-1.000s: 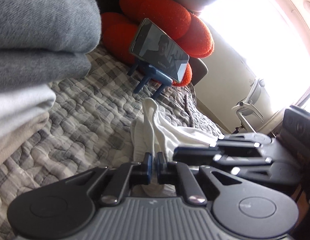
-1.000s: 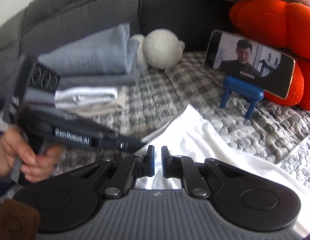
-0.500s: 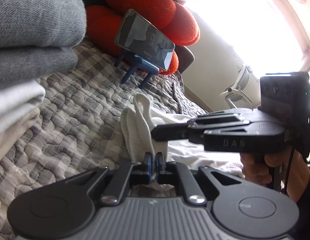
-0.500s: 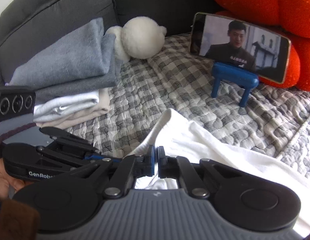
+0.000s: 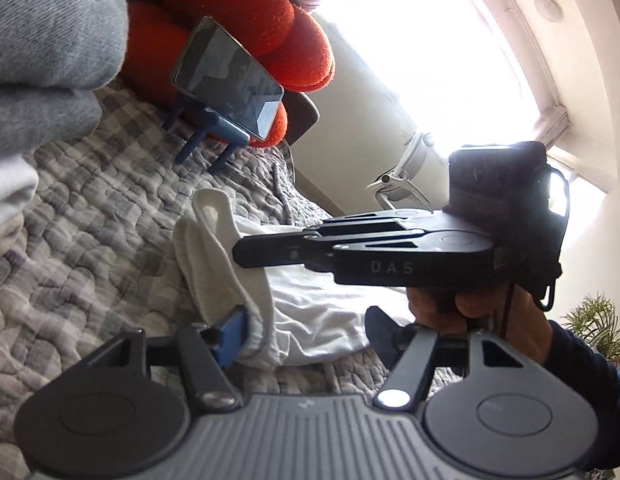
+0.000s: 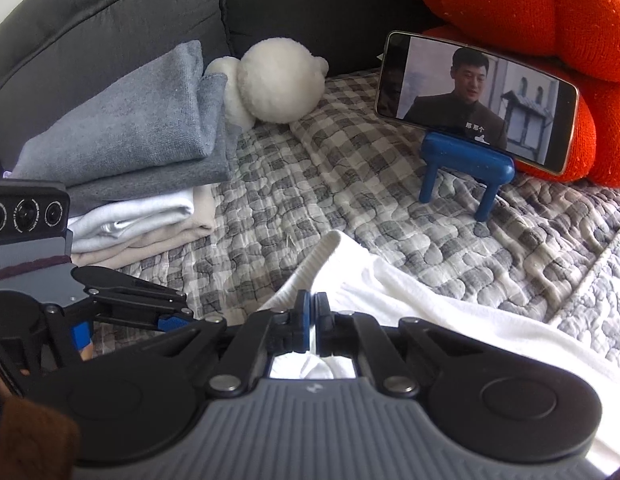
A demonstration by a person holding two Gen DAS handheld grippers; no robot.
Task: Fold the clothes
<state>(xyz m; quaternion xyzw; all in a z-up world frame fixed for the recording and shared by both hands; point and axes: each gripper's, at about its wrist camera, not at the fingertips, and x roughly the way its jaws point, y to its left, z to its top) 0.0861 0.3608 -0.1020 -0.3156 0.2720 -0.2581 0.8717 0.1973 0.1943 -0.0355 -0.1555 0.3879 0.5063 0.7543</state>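
Nearest, the left gripper (image 5: 306, 330) had its jaws spread wide, one blue pad beside the ribbed edge of the white knitted garment (image 5: 310, 304), while the right gripper (image 6: 313, 318) had its jaws pressed together, pinching that garment's ribbed hem. Beyond them the garment lay rumpled on the grey-and-white checked quilt (image 6: 350, 184), with a stack of folded grey, white and beige clothes (image 6: 130, 160) to the left and, farther back, a smartphone on a blue plastic stand (image 6: 476, 100) before an orange knitted cushion (image 6: 542, 4).
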